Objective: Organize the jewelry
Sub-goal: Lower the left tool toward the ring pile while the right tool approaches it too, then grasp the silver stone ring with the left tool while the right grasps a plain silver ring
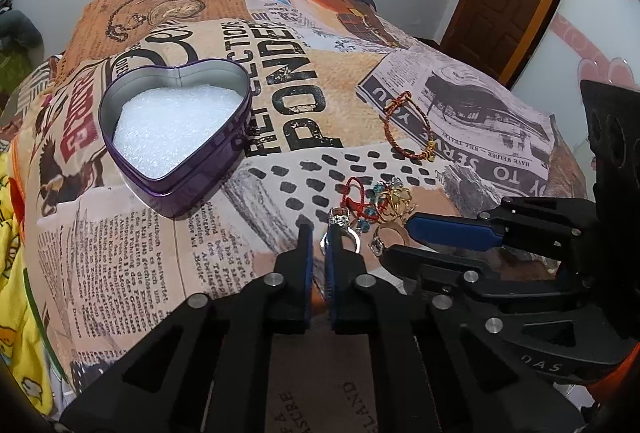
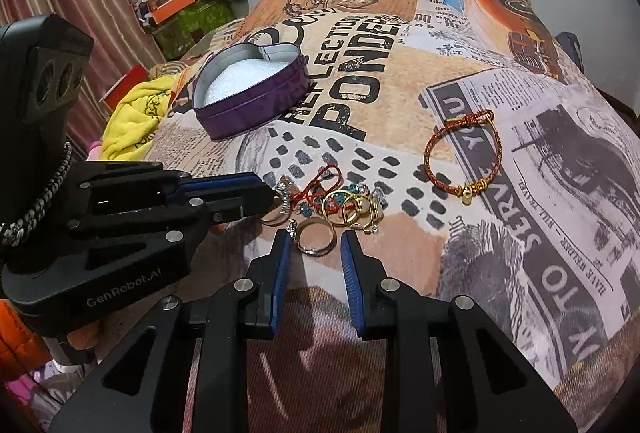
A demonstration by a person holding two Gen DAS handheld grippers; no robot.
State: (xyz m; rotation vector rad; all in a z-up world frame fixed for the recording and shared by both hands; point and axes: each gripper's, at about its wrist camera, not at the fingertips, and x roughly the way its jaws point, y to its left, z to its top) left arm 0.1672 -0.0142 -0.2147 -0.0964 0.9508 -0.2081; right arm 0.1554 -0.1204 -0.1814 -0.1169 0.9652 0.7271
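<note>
While the left gripper (image 1: 319, 233) sits nearly closed, seemingly pinching a silver stone-set ring (image 1: 340, 223) at the jewelry pile (image 2: 340, 203), well short of the purple heart-shaped tin (image 1: 176, 133), I'd guess lift-and-carry comes next, with the right gripper (image 2: 315, 241) half-open and empty.

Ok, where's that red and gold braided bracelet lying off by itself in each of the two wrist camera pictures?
Left wrist: the braided bracelet lies right of centre, on the newspaper-print patch, beyond the jewelry pile.
Right wrist: the braided bracelet lies right of centre, beyond and right of the open right gripper.
Shared landmark: the purple heart-shaped tin, far to its left in both.
</note>
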